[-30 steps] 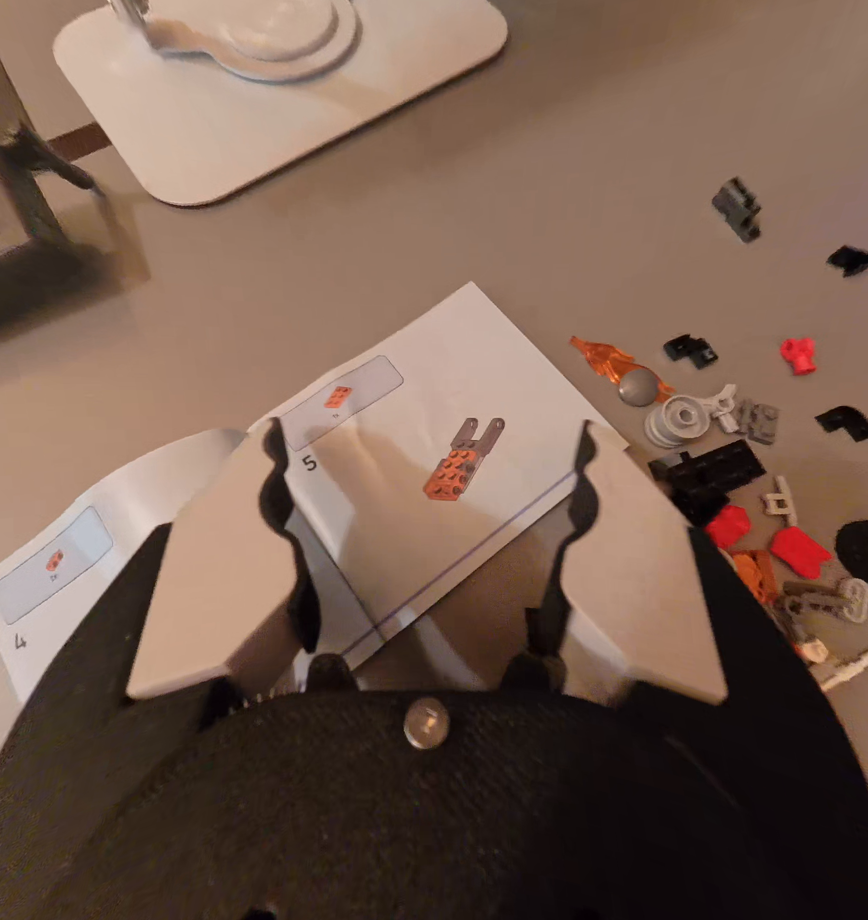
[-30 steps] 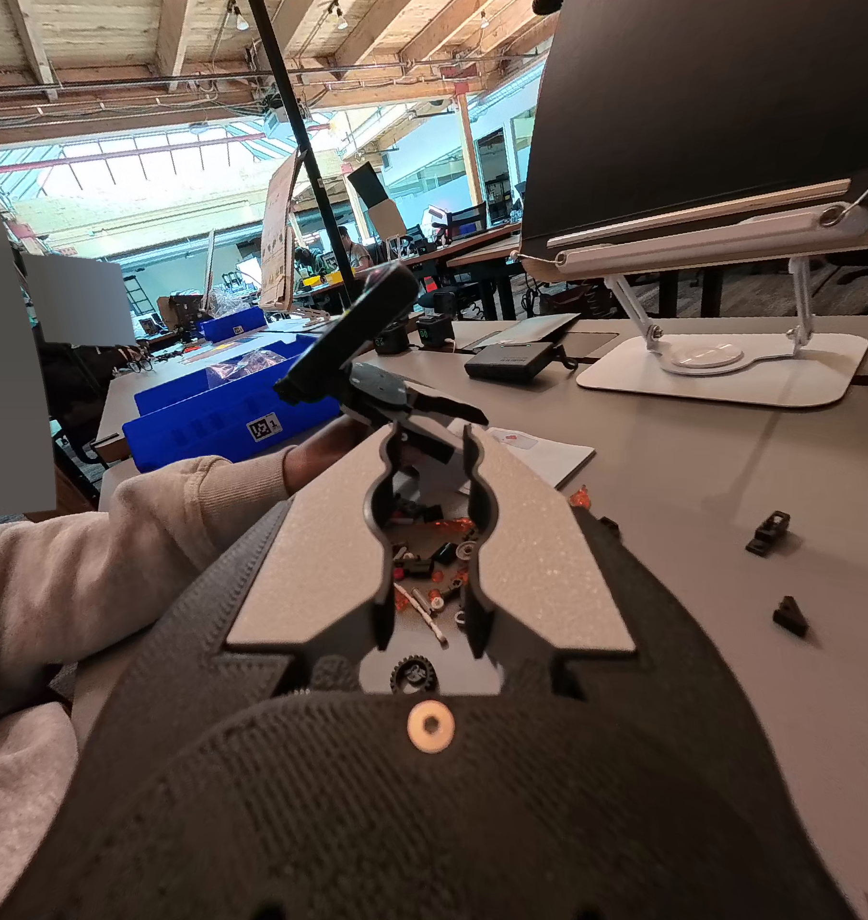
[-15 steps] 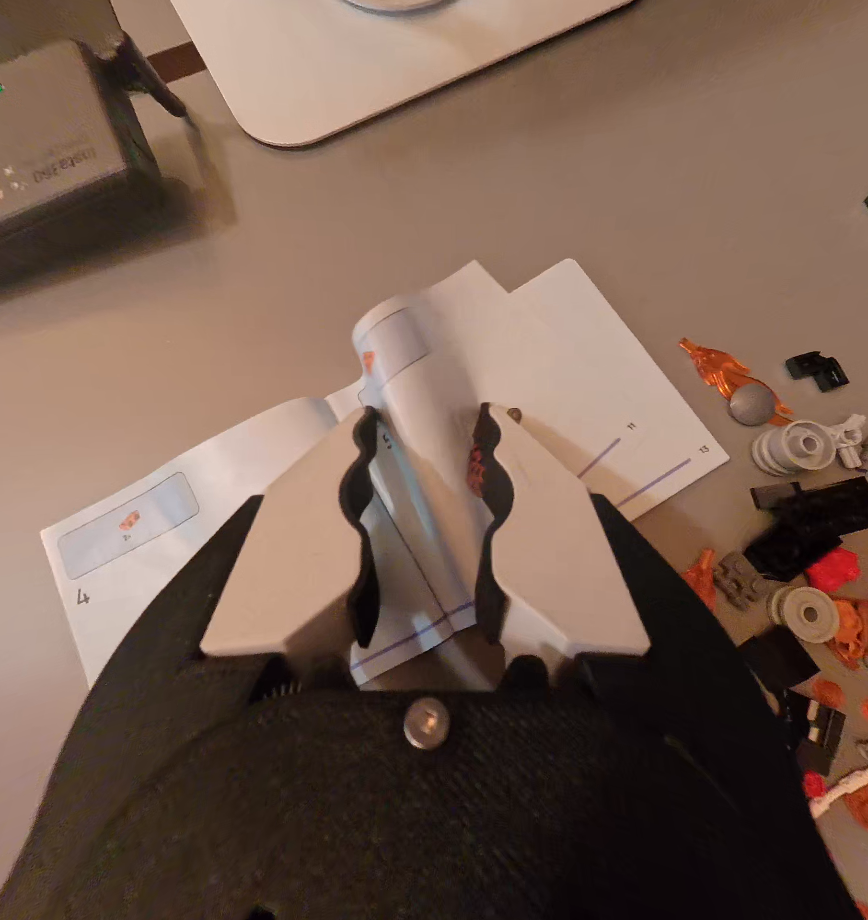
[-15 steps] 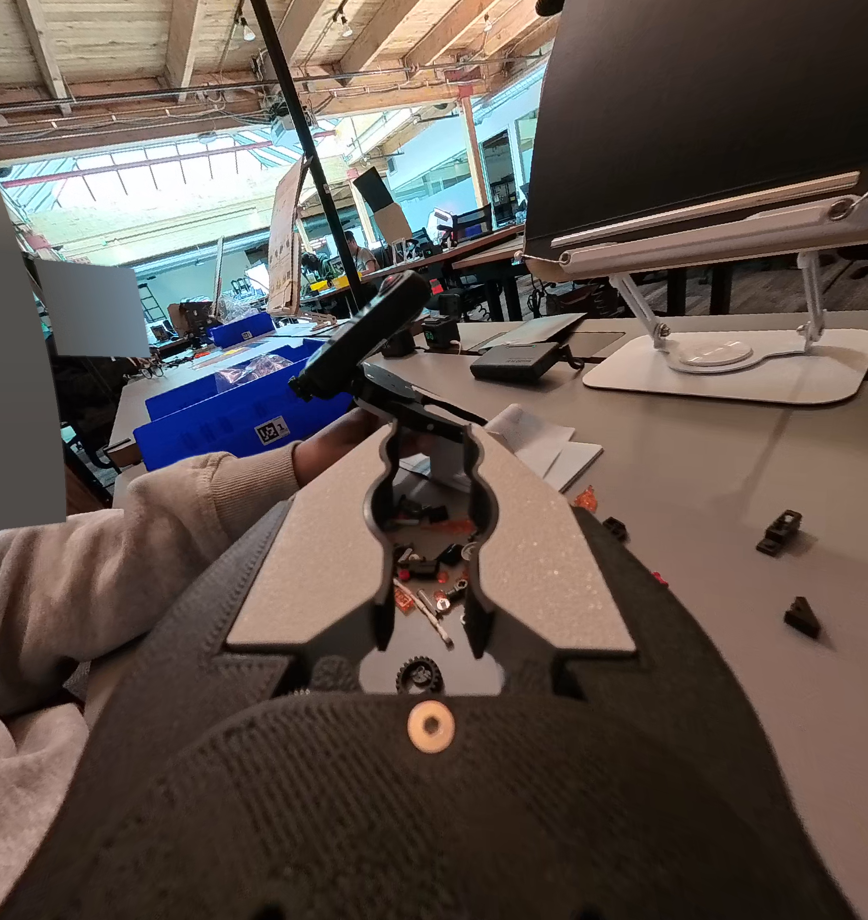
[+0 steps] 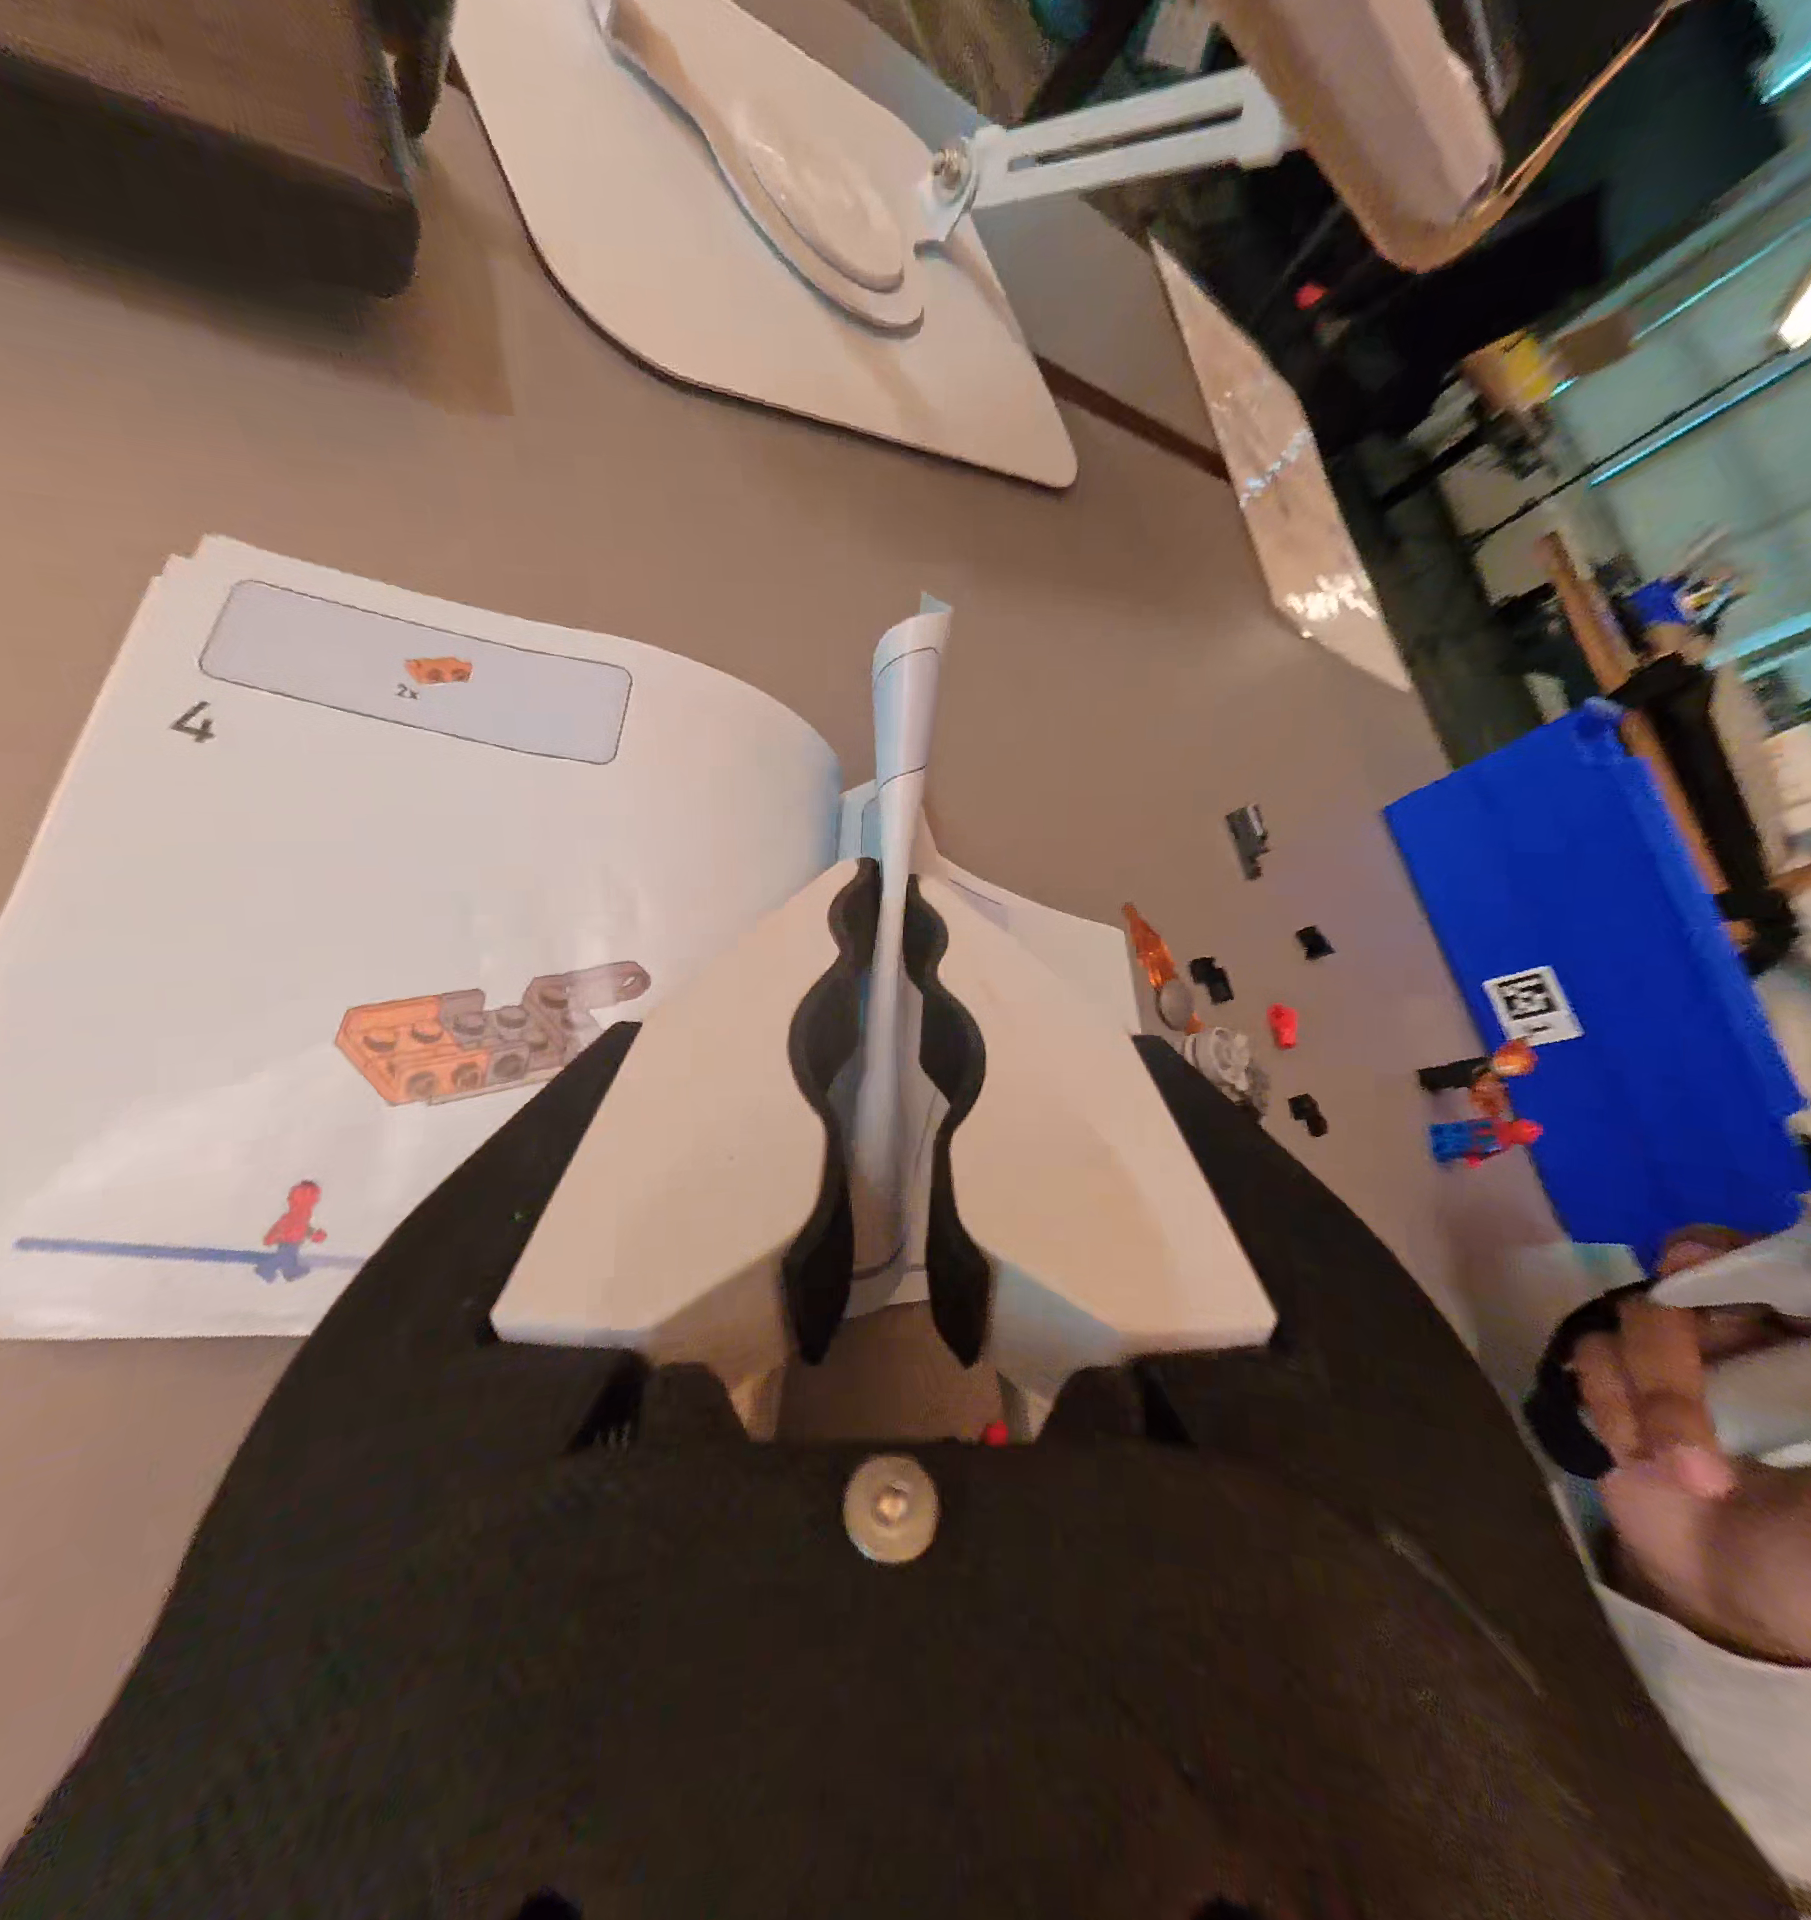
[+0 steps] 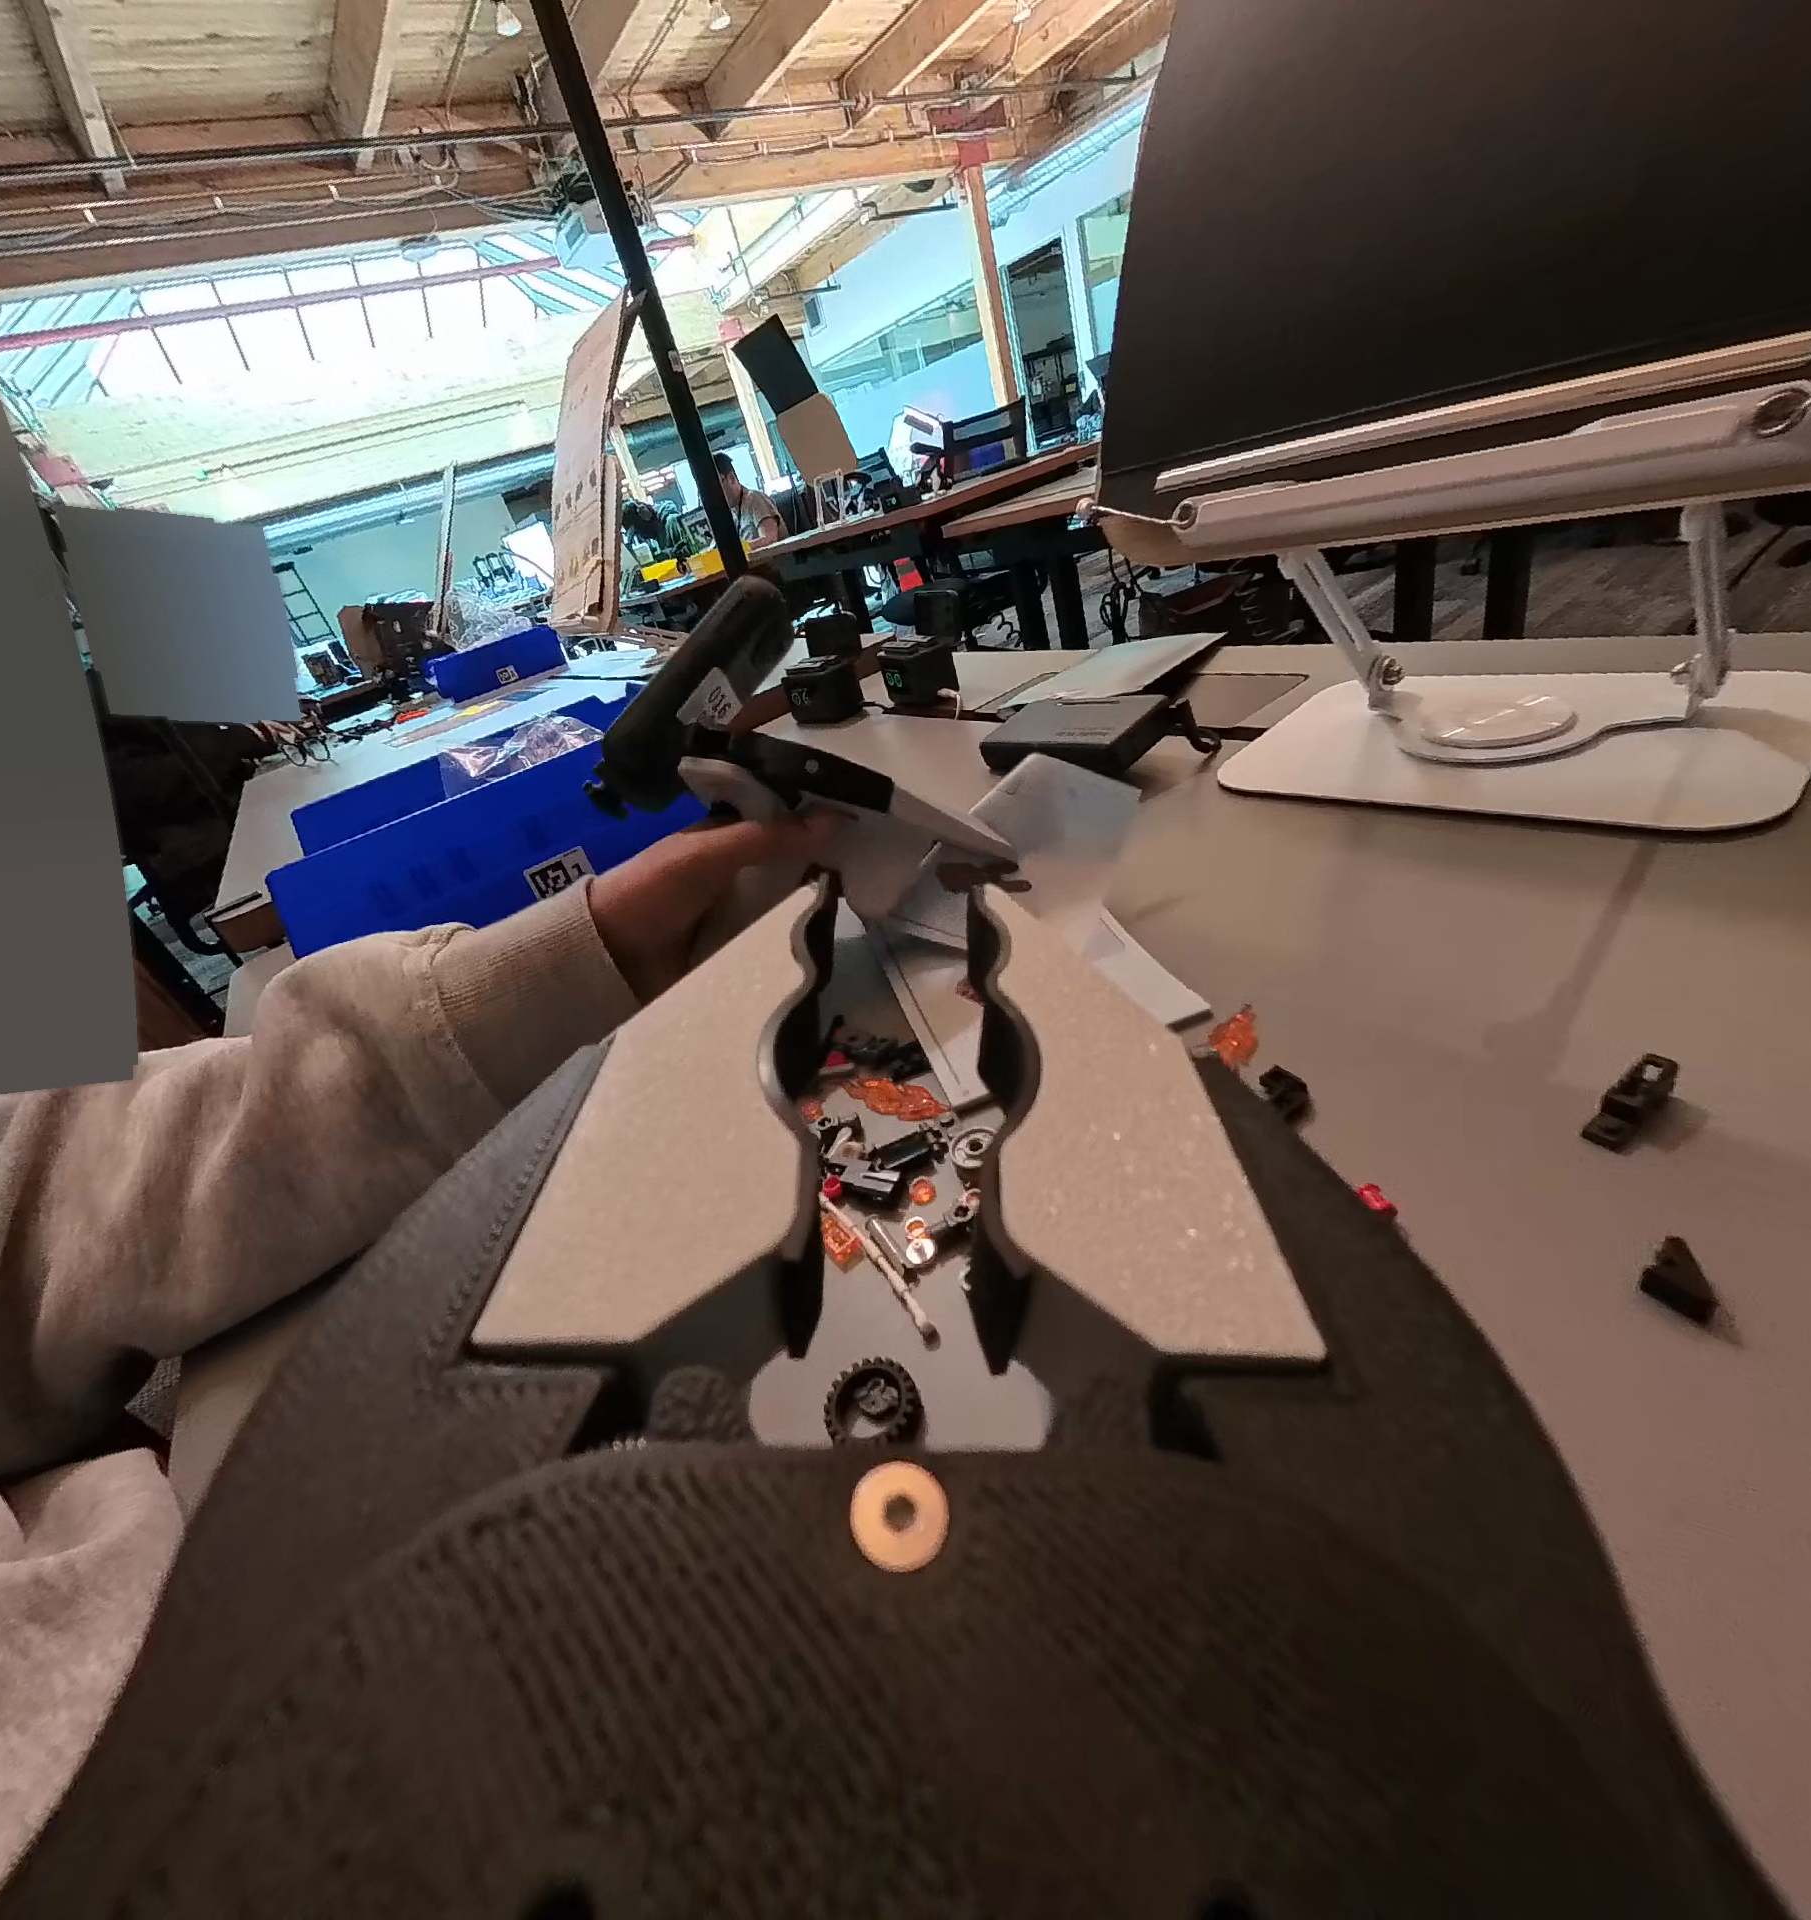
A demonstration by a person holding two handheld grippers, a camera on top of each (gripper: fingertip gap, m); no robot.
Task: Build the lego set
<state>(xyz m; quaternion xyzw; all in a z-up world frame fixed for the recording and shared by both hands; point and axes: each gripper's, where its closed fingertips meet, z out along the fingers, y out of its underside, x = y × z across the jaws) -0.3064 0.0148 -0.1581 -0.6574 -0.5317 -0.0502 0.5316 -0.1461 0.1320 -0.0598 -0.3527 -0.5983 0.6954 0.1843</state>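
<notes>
The open instruction booklet lies on the grey table. My left gripper is shut on one of its pages and holds that page upright above the spine. The right wrist view shows this gripper with the lifted page. Loose lego pieces lie to the right of the booklet. My right gripper is open by a narrow gap and empty, hovering above the pile of lego pieces. A black gear lies near its base.
A white monitor stand base stands at the back right, with a black box beside it. Blue bins sit at the left. Two black pieces lie apart on the right. Small minifigures stand by a bin. The gap from one gripper's tips to the other's is roughly 20 centimeters. The black gear is about 12 centimeters from my right fingertips and 25 centimeters from my left.
My left gripper closed on a booklet page and lifted it up and over toward the left. The view rolled. The right gripper stayed almost still.
</notes>
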